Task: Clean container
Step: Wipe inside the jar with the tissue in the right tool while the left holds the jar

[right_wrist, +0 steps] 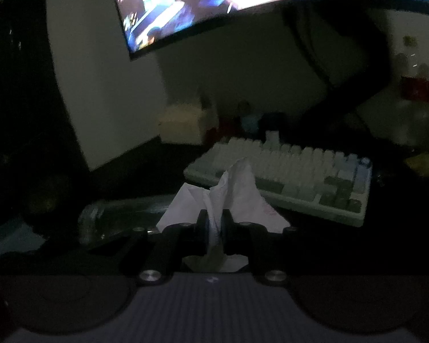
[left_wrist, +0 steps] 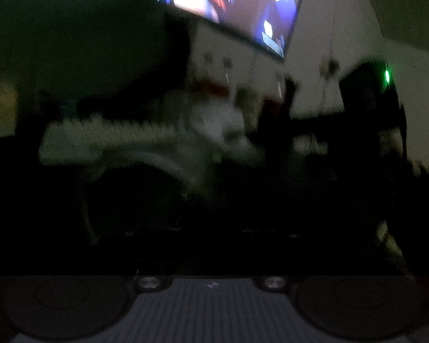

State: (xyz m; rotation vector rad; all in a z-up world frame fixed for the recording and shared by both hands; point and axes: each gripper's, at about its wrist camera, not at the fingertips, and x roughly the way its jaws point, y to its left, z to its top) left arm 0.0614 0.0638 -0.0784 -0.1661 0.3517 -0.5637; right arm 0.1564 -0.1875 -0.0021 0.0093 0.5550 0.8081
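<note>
The room is dark and both views are blurred. In the right wrist view the right gripper (right_wrist: 214,223) has its two black fingers (right_wrist: 201,225) pressed together on a crumpled white tissue (right_wrist: 237,191), which rises above the fingertips and spreads to both sides, with a small part hanging below the fingers. Just to the left of the gripper, on the dark tabletop (right_wrist: 314,243), lies a clear plastic container (right_wrist: 114,214); it looks long and low, and its near left end catches some light. I cannot tell if the tissue touches it. Behind the tissue, to the right, stands a white and grey keyboard (right_wrist: 294,171), placed at an angle. Farther back there is a pale box (right_wrist: 183,125) near the wall, and above it a bright monitor (right_wrist: 203,3) shows blue and white shapes. At the far right a shelf with small red things (right_wrist: 420,88) is hardly readable. In the left wrist view the fingers of the left gripper are lost in the darkness, so the picture itself does not show them; the gripper is fully closed, and I cannot see anything between its fingers. In front of it the same keyboard (left_wrist: 114,134) appears as a pale smeared band, with the monitor (left_wrist: 237,5) above and a small green light (left_wrist: 387,75) on a dark object at the right.
</note>
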